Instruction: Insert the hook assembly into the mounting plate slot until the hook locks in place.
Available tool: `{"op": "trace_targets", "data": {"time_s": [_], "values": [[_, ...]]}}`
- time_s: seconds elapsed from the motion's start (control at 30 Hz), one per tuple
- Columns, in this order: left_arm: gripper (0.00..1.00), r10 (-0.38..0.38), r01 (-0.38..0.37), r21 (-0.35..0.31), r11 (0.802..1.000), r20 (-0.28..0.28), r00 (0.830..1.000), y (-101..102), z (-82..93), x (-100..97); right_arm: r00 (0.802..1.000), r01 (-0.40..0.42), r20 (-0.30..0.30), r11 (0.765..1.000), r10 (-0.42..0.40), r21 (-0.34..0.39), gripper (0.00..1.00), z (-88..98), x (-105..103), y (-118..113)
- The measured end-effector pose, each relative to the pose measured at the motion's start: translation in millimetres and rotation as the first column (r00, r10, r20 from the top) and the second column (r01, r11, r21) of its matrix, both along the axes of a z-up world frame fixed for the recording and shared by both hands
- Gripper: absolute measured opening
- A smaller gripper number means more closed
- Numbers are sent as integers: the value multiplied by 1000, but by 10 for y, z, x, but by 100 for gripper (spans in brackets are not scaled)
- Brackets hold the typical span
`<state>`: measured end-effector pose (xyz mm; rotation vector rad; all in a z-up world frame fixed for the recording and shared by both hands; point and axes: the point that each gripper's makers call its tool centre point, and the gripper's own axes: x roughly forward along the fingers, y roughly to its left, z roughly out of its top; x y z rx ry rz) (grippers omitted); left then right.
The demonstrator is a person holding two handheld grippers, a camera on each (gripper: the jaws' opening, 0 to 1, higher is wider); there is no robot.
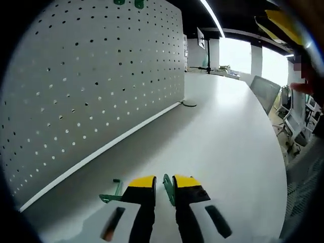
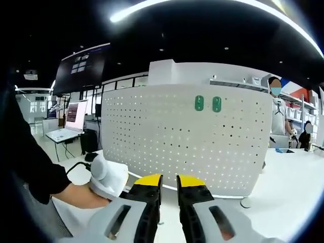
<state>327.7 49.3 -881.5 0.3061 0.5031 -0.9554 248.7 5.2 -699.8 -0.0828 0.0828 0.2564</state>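
In the left gripper view, my left gripper [image 1: 165, 183] is low over the white table [image 1: 217, 136], shut on a green hook assembly [image 1: 168, 189]. The hook's plate stands edge-on between the yellow tips, and a green arm [image 1: 110, 195] sticks out to the left. The white pegboard [image 1: 91, 86] rises on the left, with two green mounting plates [image 1: 139, 4] at its top edge. In the right gripper view, both plates [image 2: 199, 103] [image 2: 216, 104] sit side by side high on the pegboard [image 2: 182, 142]. My right gripper [image 2: 169, 183] faces the board, shut with nothing between its fingers.
A hand [image 2: 81, 195] in a dark sleeve holds the white left gripper body [image 2: 107, 177] at lower left. Two people [image 2: 277, 114] stand past the board's right edge. A laptop [image 2: 68, 126] and a wall screen [image 2: 83, 68] are far left. Office chairs [image 1: 266, 91] line the table's far side.
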Motion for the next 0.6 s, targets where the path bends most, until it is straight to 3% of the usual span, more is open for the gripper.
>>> {"op": "trace_targets", "data": {"time_s": [0.6], "values": [[6, -43, 42, 30, 999, 23, 999, -79, -44, -17, 1000, 1, -5, 1000, -1, 4, 9, -10, 4, -11]]}}
